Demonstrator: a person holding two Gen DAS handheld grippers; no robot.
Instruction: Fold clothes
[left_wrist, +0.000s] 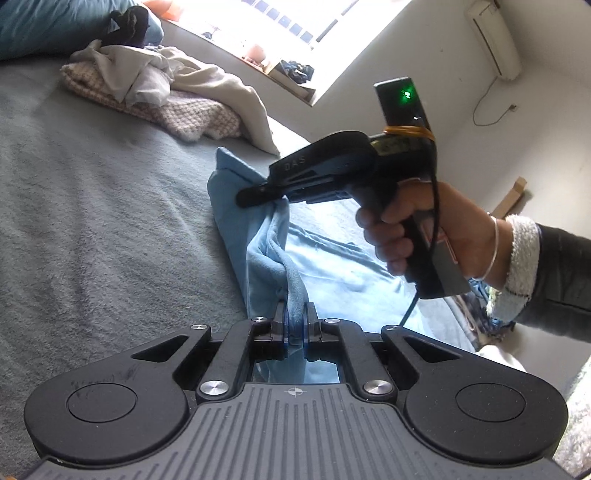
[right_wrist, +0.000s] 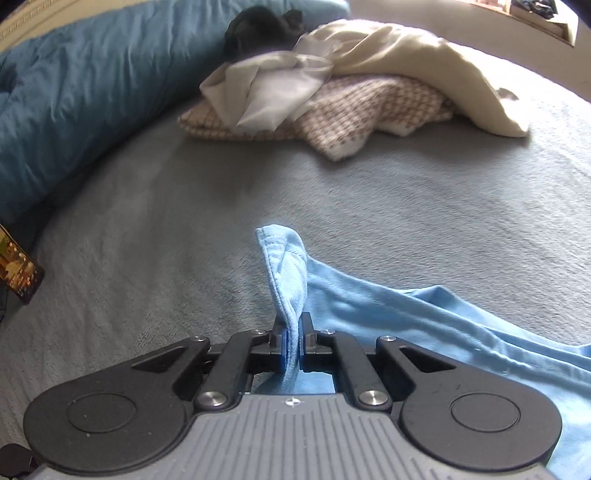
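Left gripper (left_wrist: 295, 325): jaws closed tight on a bunched fold of the light blue garment (left_wrist: 266, 251), cloth pinched between the blue pads. Right gripper (right_wrist: 294, 343): likewise clamped on a hemmed edge of the light blue garment (right_wrist: 424, 314), fabric standing up in a loop past the fingertips. Seen from the left wrist view, right gripper (left_wrist: 275, 194) nipping the cloth at the far end of the raised fold, held by a hand (left_wrist: 406, 236) with a thin bracelet and a white fuzzy cuff.

Garment stretched between the two grips, lifted off the grey bedspread (left_wrist: 103, 206) along that edge; remainder spread flat on the bed, near right.

Far side of the bed: pile of unfolded clothes (right_wrist: 332, 92), cream and white pieces heaped over a houndstooth knit. Dark item (right_wrist: 266, 26) behind the pile, against a blue quilt (right_wrist: 74, 92) at far left. Phone (right_wrist: 18, 269) with lit screen at left edge of the bedspread (right_wrist: 166, 229). Bright window (left_wrist: 295, 22) beyond the bed, air conditioner (left_wrist: 495, 37) high on the wall at far right.
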